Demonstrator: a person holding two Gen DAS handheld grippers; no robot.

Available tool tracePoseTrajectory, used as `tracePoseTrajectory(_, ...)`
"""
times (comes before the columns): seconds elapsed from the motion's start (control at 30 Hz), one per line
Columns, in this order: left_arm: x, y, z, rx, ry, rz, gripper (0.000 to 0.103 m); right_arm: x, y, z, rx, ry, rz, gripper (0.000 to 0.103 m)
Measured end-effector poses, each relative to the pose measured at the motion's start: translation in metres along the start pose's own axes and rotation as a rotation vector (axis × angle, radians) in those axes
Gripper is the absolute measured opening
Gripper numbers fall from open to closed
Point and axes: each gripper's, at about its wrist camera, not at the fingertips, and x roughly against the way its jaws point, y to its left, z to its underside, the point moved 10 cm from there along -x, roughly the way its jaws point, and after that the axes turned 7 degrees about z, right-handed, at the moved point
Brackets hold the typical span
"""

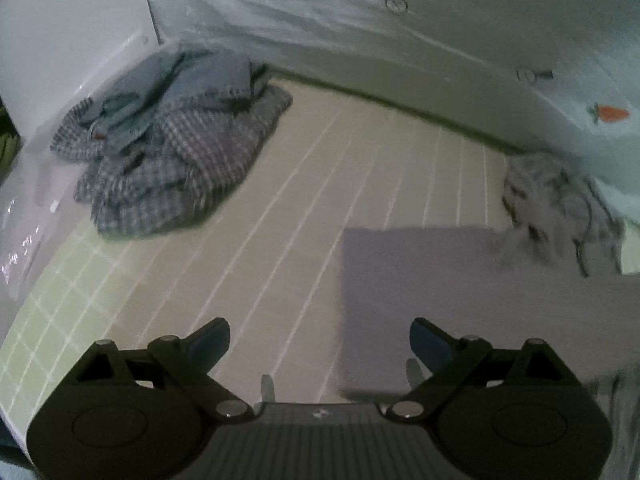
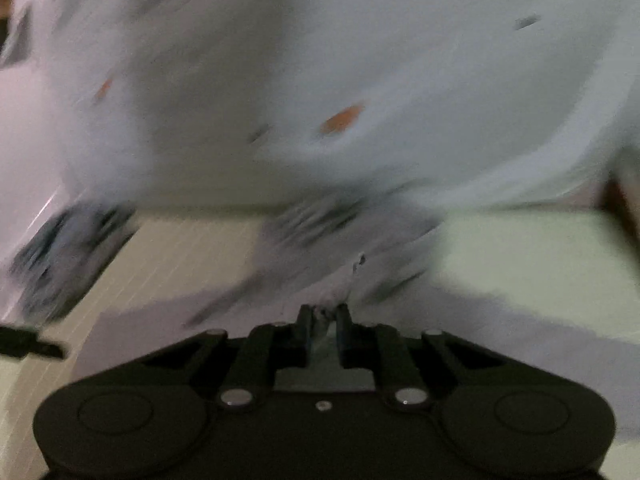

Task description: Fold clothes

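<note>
One heap of checked clothes, one lilac cloth, one patterned garment

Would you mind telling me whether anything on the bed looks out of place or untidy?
Yes: the checked clothes lie in a crumpled heap at the far left, not folded. A patterned garment is bunched at the right edge. The right gripper is shut on pale cloth; that view is too blurred for more.

The bench has a pale beige-to-green cover marked with thin white grid lines, greener toward the near left corner in the left wrist view. A glossy white surface runs along its left edge, catching small reflections. In the right wrist view the same gridded cover is badly motion-blurred, and its right part looks plain pale green.
</note>
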Motion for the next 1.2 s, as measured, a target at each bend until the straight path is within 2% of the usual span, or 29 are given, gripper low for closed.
tracePoseTrajectory(0.07,-0.007,-0.007,-0.012,-0.011,-0.005,0.002,0.096,0.003,-0.047,-0.017,-0.053,-0.056,0.096,0.012)
tracePoseTrajectory(0.17,-0.018,-0.021,-0.023,-0.047,0.001,0.015,0.096,0.004,-0.134,-0.021,-0.216,-0.067,0.271,0.012)
tracePoseTrajectory(0.2,-0.021,-0.027,-0.023,-0.068,0.01,0.023,0.096,0.002,-0.161,-0.017,-0.254,-0.043,0.339,0.013)
tracePoseTrajectory(0.27,-0.028,-0.04,-0.023,-0.111,0.029,0.04,0.096,0.004,-0.188,-0.009,-0.275,-0.014,0.429,0.015)
tracePoseTrajectory(0.33,-0.036,-0.053,-0.019,-0.147,0.054,0.058,0.096,0.006,-0.205,0.003,-0.299,0.023,0.477,0.024)
tracePoseTrajectory(0.37,-0.04,-0.059,-0.015,-0.158,0.068,0.071,0.096,0.006,-0.209,0.009,-0.316,0.033,0.497,0.035)
tracePoseTrajectory(0.4,-0.044,-0.065,-0.012,-0.168,0.082,0.085,0.096,0.007,-0.213,0.016,-0.334,0.04,0.508,0.045)
tracePoseTrajectory(0.63,-0.053,-0.096,0.001,-0.232,0.14,0.205,0.095,-0.006,-0.225,0.069,-0.467,0.18,0.509,0.056)
tracePoseTrajectory(0.73,-0.056,-0.106,0.003,-0.252,0.159,0.24,0.091,-0.016,-0.22,0.08,-0.487,0.22,0.474,0.059)
tracePoseTrajectory(0.8,-0.06,-0.111,0.006,-0.279,0.174,0.232,0.085,-0.021,-0.217,0.082,-0.488,0.236,0.465,0.071)
tracePoseTrajectory(0.87,-0.064,-0.113,0.009,-0.311,0.191,0.213,0.077,-0.024,-0.215,0.084,-0.504,0.245,0.459,0.076)
tracePoseTrajectory(0.97,-0.071,-0.113,0.018,-0.345,0.217,0.186,0.07,-0.033,-0.215,0.085,-0.511,0.258,0.455,0.076)
tracePoseTrajectory(1.2,-0.078,-0.103,0.034,-0.37,0.234,0.139,0.072,-0.054,-0.224,0.088,-0.517,0.292,0.481,0.076)
